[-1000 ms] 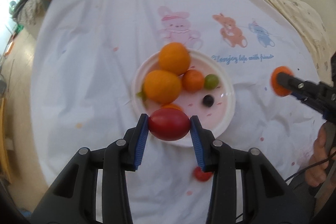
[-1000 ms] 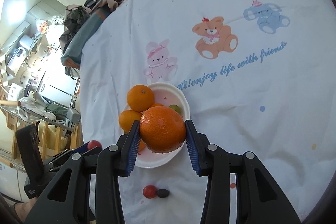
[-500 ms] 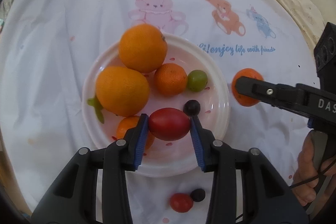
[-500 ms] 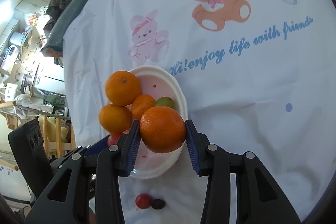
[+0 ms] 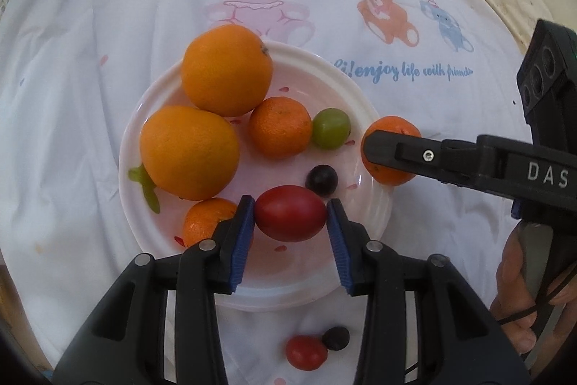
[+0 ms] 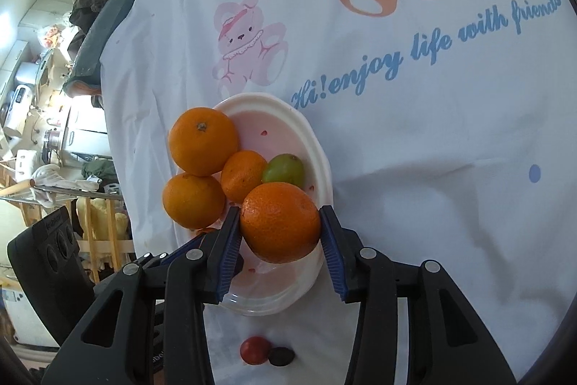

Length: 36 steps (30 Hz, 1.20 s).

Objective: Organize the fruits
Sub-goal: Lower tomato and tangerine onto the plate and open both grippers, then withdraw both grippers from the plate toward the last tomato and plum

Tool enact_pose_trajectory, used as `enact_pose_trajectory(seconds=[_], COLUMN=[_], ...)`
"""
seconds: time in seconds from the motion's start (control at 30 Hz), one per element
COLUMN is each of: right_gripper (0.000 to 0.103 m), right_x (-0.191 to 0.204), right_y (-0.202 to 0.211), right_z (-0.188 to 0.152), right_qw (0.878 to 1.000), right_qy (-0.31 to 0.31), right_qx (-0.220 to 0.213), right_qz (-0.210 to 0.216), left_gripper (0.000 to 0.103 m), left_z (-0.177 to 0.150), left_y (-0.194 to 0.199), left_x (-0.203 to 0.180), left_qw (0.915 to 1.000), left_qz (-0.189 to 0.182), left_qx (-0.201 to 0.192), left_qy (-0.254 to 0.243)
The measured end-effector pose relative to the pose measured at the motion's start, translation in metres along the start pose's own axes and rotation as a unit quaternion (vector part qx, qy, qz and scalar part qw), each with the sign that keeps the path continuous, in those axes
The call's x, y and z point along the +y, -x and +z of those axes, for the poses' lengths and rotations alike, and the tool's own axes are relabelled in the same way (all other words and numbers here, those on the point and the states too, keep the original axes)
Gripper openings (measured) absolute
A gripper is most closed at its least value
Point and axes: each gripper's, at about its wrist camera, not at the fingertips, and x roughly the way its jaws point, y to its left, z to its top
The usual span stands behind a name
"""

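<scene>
Both grippers have come lower over the white plate (image 5: 364,103) than a second ago. Left wrist view: the left gripper (image 5: 291,218) pinches a red tomato (image 5: 290,218) above the plate's near side, beside a dark grape (image 5: 321,180); two oranges, small tangerines and a green grape (image 5: 330,132) lie on the plate. Right wrist view: the right gripper (image 6: 280,222) pinches an orange tangerine (image 6: 280,222) over the plate's right rim. A small tomato (image 6: 255,350) rests on the printed white cloth (image 6: 432,132).

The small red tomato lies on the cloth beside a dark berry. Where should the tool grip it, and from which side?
Grip the small red tomato across its short middle, coming from above. The dark berry touches its upper right side, so place the fingers on the sides away from the berry; its oval shape probably slips if held end to end.
</scene>
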Motion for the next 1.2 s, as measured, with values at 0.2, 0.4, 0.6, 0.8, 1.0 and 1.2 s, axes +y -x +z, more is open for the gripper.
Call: enact_pose_trajectory(seconds=[0.2, 0.4, 0.6, 0.8, 1.0, 1.2], right_gripper=[0.079, 0.08, 0.08, 0.08, 0.08, 0.08], right_x=[0.006, 0.009, 0.013, 0.019, 0.028, 0.029], right_y=[0.014, 0.035, 0.048, 0.062, 0.07, 0.079], right_z=[0.0, 0.002, -0.004, -0.022, -0.041, -0.064], right_qw=[0.999, 0.997, 0.996, 0.995, 0.994, 0.994], right_qy=[0.015, 0.023, 0.028, 0.027, 0.04, 0.034], right_qx=[-0.037, -0.065, -0.079, -0.092, -0.098, -0.105], right_qz=[-0.02, -0.016, -0.019, -0.015, -0.024, -0.019], left_gripper=[0.075, 0.076, 0.076, 0.076, 0.076, 0.076], left_z=[-0.004, -0.009, -0.016, -0.019, -0.033, -0.06], left_y=[0.005, 0.013, 0.031, 0.062, 0.089, 0.098], left_x=[-0.009, -0.004, 0.004, 0.009, 0.015, 0.024], left_qw=[0.9994, 0.9995, 0.9994, 0.9981, 0.9965, 0.9958], left_qz=[0.004, 0.008, 0.015, 0.008, 0.027, 0.046], left_qx=[-0.018, -0.018, -0.028, -0.062, -0.08, -0.079], left_qy=[-0.029, -0.024, -0.017, 0.002, 0.003, 0.005])
